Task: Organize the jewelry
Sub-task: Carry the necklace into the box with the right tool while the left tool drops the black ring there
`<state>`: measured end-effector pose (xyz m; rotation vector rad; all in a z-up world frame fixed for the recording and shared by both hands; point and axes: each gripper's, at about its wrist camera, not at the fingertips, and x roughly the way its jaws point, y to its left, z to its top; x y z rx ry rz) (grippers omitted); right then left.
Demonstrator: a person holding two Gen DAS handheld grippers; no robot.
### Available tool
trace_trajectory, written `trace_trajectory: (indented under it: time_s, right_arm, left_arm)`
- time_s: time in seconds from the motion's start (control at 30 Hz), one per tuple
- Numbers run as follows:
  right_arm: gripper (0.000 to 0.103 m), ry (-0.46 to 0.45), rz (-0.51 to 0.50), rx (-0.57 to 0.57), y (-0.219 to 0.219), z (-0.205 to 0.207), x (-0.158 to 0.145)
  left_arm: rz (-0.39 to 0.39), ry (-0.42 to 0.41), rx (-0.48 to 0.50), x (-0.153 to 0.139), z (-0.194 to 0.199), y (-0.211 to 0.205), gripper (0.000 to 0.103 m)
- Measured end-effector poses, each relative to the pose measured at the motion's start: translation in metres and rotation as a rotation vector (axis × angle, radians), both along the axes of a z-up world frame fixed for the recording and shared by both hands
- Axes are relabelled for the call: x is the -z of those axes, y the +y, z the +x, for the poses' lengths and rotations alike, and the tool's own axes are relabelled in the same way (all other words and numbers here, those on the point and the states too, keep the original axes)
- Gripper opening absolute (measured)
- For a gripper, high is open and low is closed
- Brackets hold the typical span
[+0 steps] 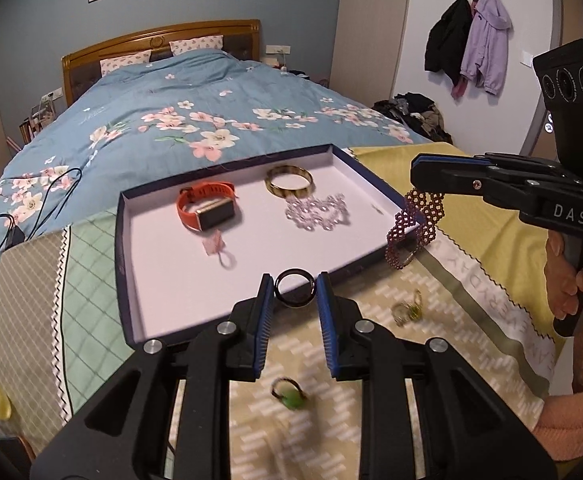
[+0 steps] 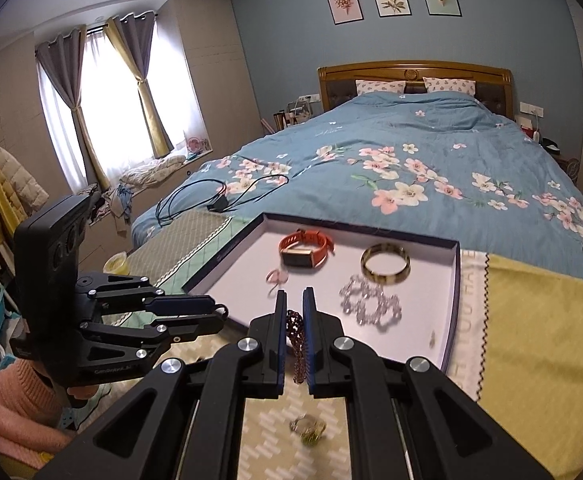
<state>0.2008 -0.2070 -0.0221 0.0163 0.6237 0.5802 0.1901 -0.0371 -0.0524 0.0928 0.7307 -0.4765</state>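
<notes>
My left tool point(image 1: 294, 294) pinches a dark round ring point(image 1: 294, 292) at the near edge of the shallow white-lined navy tray point(image 1: 163, 280). My right tool point(image 2: 292, 338) grips a dark red beaded bracelet point(image 2: 297, 344), dangling over the tray's right corner.

We see a shallow white tray point(image 1: 163, 280) holding an orange watch point(image 1: 205, 206), a gold bangle point(image 1: 289, 181), a clear bead bracelet point(image 1: 317, 213) and a small pink ring point(image 1: 219, 250); a dark ring point(image 1: 294, 287) and a maroon beaded bracelet point(image 1: 413, 228) are pinched upright at its near edge, and two green-stoned rings point(image 1: 289, 395) point(image 1: 408, 309) lie on the patterned cloth point(image 1: 371, 300)
</notes>
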Motion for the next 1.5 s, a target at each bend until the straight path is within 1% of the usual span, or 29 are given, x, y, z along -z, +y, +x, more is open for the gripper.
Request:
trace_trajectory:
  time_s: [0.23,0.53,0.67,0.97,1.5]
  right_arm:
    - [0.006,0.014,0.006,0.017,0.004,0.027,0.002]
    - [0.006,0.052,-0.011,0.028,0.014,0.054,0.016]
    - [0.006,0.081,0.024,0.028,0.014,0.064,0.021]
    - [0.006,0.123,0.055,0.030,0.020,0.078,0.032]
    - [0.006,0.194,0.062,0.129,-0.001,0.099,0.062]
  left_arm:
    - [0.013,0.012,-0.027,0.004,0.022,0.005,0.022]
    - [0.036,0.054,-0.061,0.018,0.047,0.007,0.022]
    - [0.043,0.066,-0.069,0.024,0.055,0.007,0.022]
    - [0.068,0.086,-0.073,0.031,0.067,0.003,0.022]
    - [0.093,0.148,-0.090,0.051,0.088,0.001,0.022]
